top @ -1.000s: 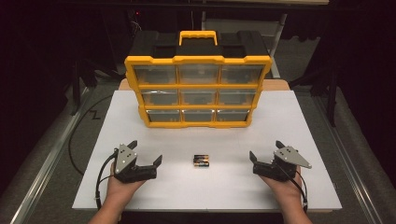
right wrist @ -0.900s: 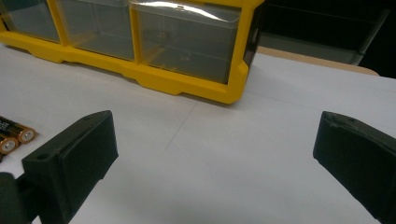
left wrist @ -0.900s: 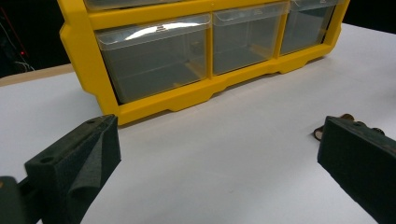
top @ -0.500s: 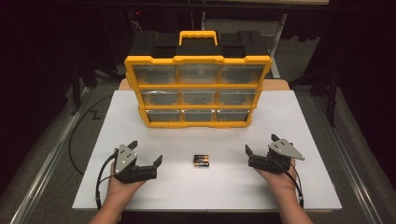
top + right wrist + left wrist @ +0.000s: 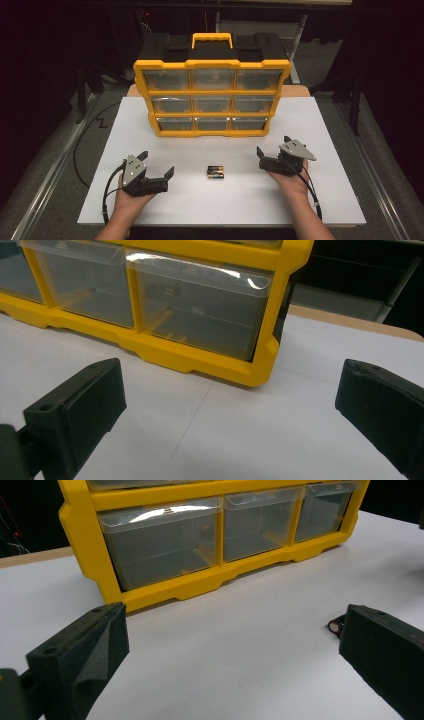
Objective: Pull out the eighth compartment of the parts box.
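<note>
Batteries [image 5: 216, 172], two of them lying side by side and touching, sit on the white table [image 5: 325, 200] between the two hands, well in front of the yellow drawer organizer [image 5: 212, 91]. Their long axes run left to right across the table, parallel to the organizer's front, and I can't make out from here which ends are the positive ones. The left gripper [image 5: 156, 166] rests low near the table edge with its jaws spread wide and nothing between them; in the left gripper view one battery end [image 5: 334, 626] peeks out just beside the right-hand jaw. The right gripper [image 5: 274, 146] hovers on the other side, a little farther forward, jaws likewise wide apart and empty, facing the organizer's bottom right drawer [image 5: 197, 315]. All nine clear drawers look closed. My guess is the job in hand is picking up a battery, and to do it well a gripper should come down over just one cell with its jaws closing across the short width, not along the length. Because the pair touch, the nearer cell is the easier target, approached from the open side so the other isn't nudged away.
</note>
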Demonstrator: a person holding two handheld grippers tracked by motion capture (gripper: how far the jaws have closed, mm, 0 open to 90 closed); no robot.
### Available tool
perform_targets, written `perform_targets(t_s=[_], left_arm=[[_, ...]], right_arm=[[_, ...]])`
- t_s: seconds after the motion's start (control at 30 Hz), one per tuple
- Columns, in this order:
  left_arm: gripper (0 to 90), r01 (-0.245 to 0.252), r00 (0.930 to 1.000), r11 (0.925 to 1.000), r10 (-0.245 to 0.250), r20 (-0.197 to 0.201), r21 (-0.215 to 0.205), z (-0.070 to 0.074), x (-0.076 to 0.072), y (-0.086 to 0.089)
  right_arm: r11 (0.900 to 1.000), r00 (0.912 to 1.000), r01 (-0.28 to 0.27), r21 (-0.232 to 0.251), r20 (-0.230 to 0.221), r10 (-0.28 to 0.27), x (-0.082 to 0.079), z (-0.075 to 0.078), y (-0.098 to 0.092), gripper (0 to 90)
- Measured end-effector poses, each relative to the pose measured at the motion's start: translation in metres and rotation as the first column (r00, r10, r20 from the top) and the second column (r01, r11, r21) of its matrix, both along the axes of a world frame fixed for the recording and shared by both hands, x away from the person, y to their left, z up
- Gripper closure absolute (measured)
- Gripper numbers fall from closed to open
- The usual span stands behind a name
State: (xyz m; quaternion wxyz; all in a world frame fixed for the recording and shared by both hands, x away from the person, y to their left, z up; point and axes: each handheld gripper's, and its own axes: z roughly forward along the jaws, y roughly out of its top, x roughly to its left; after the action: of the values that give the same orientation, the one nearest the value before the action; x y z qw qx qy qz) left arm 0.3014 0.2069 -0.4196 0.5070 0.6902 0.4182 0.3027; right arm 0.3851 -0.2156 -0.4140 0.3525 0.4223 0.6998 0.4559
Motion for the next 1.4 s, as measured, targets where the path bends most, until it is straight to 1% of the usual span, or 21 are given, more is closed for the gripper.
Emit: perform_targets(t_s=[0.17, 0.2, 0.27, 0.3, 0.37, 0.47, 0.5, 0.6, 0.63, 0.67, 0.7, 0.77, 0.83, 0.93, 0.97, 1.1, 1.13, 1.2, 1.23, 1.37, 1.4], left_arm=[[0.8, -0.006, 1.0000, 1.0000, 0.006, -0.001, -0.008, 0.000, 0.001, 0.000], [0.8, -0.004, 1.0000, 0.9999, 0.004, -0.001, -0.012, 0.000, 0.001, 0.000], [0.8, -0.004, 1.0000, 0.9999, 0.003, -0.005, -0.012, 0.000, 0.001, 0.000], [0.8, -0.003, 1.0000, 0.9999, 0.003, -0.004, -0.013, 0.000, 0.001, 0.000], [0.8, -0.004, 1.0000, 0.9999, 0.004, -0.002, -0.015, 0.000, 0.001, 0.000], [0.8, -0.006, 1.0000, 0.9999, 0.006, 0.004, -0.014, 0.000, 0.001, 0.000], [0.8, -0.004, 1.0000, 0.9999, 0.004, 0.004, -0.015, 0.000, 0.000, 0.000], [0.8, -0.005, 1.0000, 0.9999, 0.005, 0.007, -0.015, 0.000, 0.000, 0.000], [0.8, 0.009, 1.0000, 0.9998, -0.009, -0.001, -0.018, 0.000, 0.001, 0.000], [0.8, 0.009, 1.0000, 0.9998, -0.009, -0.001, -0.018, 0.000, 0.001, 0.000], [0.6, 0.024, 0.9997, 0.9996, -0.024, -0.006, -0.016, -0.001, 0.001, -0.001], [0.3, 0.036, 0.9994, 0.9993, -0.036, -0.004, -0.009, -0.002, 0.001, -0.003], [0.4, 0.038, 0.9993, 0.9993, -0.038, -0.003, -0.008, -0.002, 0.001, -0.004], [0.3, 0.035, 0.9994, 0.9993, -0.035, 0.005, 0.012, -0.003, 0.000, -0.005], [0.3, 0.035, 0.9993, 0.9993, -0.035, 0.008, 0.014, -0.003, 0.000, -0.005], [0.3, 0.026, 0.9995, 0.9996, -0.026, 0.018, 0.010, -0.002, -0.001, -0.005], [0.3, 0.024, 0.9995, 0.9997, -0.024, 0.019, 0.000, -0.002, -0.001, -0.004], [0.3, 0.023, 0.9996, 0.9997, -0.023, 0.018, -0.006, -0.002, -0.001, -0.004], [0.3, 0.029, 0.9995, 0.9994, -0.028, 0.013, -0.017, -0.002, 0.000, -0.004], [0.3, 0.033, 0.9994, 0.9993, -0.033, 0.008, -0.018, -0.002, 0.000, -0.003], [0.3, 0.035, 0.9994, 0.9992, -0.035, 0.009, -0.018, -0.002, 0.000, -0.003]], right_arm=[[1.000, 1.0000, 0.007, -0.002, 0.007, -0.007, 0.006, 0.000, 0.001, 0.9], [1.000, 1.0000, 0.008, -0.004, 0.006, -0.008, 0.010, 0.000, 0.002, 1.0], [1.000, 0.9999, 0.011, -0.002, 0.006, -0.011, 0.011, 0.000, 0.002, 1.0], [1.000, 0.9999, 0.009, -0.007, 0.006, -0.009, 0.015, -0.001, 0.004, 0.9], [1.000, 0.9999, 0.008, -0.011, 0.009, -0.008, 0.016, -0.001, 0.005, 1.0], [1.000, 0.9999, 0.002, -0.022, 0.017, -0.001, 0.020, -0.003, 0.008, 1.0], [0.999, 0.9999, 0.004, -0.035, 0.010, -0.003, 0.024, -0.004, 0.009, 1.0], [0.999, 1.0000, 0.002, -0.049, 0.006, -0.001, 0.026, -0.005, 0.011, 1.0], [0.998, 1.0000, 0.000, -0.059, 0.008, 0.001, 0.026, -0.005, 0.012, 1.0], [0.998, 1.0000, 0.000, -0.059, 0.008, 0.001, 0.026, -0.005, 0.012, 1.0], [0.996, 0.9998, -0.003, -0.087, 0.019, 0.005, 0.027, -0.004, 0.013, 1.0], [0.996, 0.9996, -0.003, -0.092, 0.026, 0.005, 0.026, -0.003, 0.013, 1.0], [0.996, 0.9997, -0.005, -0.094, 0.024, 0.007, 0.026, -0.003, 0.012, 1.0], [0.993, 0.9997, 0.000, -0.114, 0.024, 0.003, 0.025, -0.003, 0.012, 1.0], [0.994, 0.9999, 0.003, -0.113, 0.013, -0.002, 0.025, -0.004, 0.011, 1.0], [0.993, 0.9999, 0.011, -0.122, -0.008, -0.012, 0.023, -0.006, 0.008, 1.0], [0.992, 0.9999, 0.011, -0.125, -0.010, -0.012, 0.022, -0.006, 0.007, 1.0], [0.992, 0.9997, 0.017, -0.127, -0.014, -0.019, 0.020, -0.008, 0.004, 1.0], [0.992, 0.9997, 0.016, -0.127, -0.018, -0.019, 0.019, -0.008, 0.003, 1.0], [0.990, 0.9992, 0.013, -0.142, -0.036, -0.018, 0.014, -0.011, -0.001, 1.0], [0.989, 0.9995, 0.009, -0.145, -0.028, -0.013, 0.013, -0.012, -0.002, 1.0]])
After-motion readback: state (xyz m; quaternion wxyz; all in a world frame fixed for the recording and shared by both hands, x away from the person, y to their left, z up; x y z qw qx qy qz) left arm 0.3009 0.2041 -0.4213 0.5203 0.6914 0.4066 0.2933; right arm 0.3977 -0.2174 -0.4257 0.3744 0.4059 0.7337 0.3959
